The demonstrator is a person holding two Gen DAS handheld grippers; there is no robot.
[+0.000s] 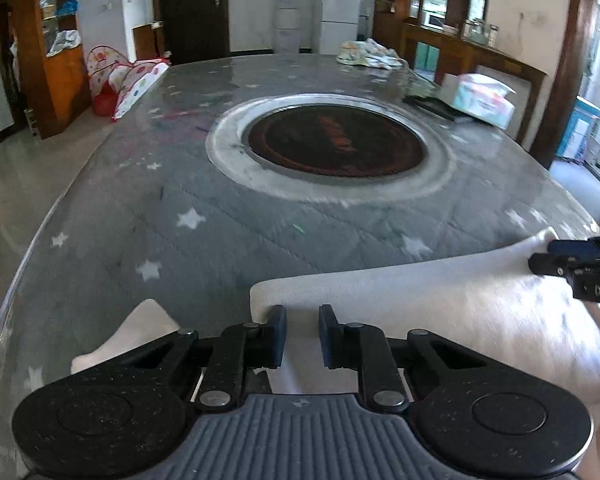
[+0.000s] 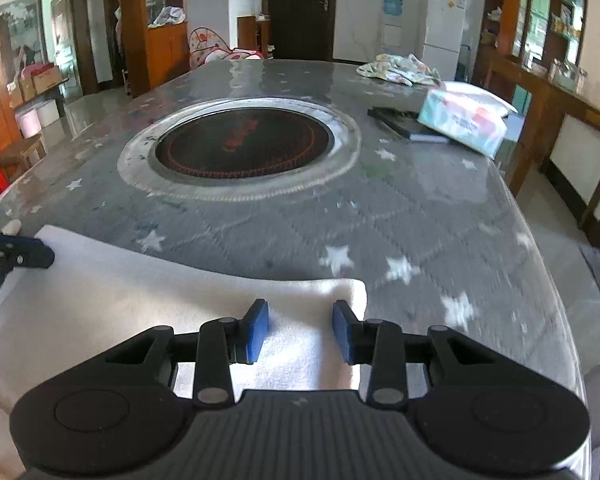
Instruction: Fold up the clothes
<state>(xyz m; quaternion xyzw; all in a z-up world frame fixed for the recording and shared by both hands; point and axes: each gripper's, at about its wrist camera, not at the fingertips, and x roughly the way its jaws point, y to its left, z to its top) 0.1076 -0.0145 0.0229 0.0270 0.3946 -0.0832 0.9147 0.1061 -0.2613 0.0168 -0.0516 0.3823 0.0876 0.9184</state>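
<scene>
On the near edge of a star-patterned counter (image 1: 148, 216), a white garment (image 2: 148, 300) lies spread in a thick, soft layer, its far border rolled into a rounded fold. Both grippers hover low over it: the left gripper (image 1: 302, 336) above the left end, jaws a little apart with nothing between them; the right gripper (image 2: 300, 330) above the right corner, jaws wider apart and likewise empty. Judging by its plush nap, the cloth is light, limp and unlikely to slip; pinching both near corners or the rolled far edge looks surest. A tissue pack (image 2: 462, 118) sits well beyond.
</scene>
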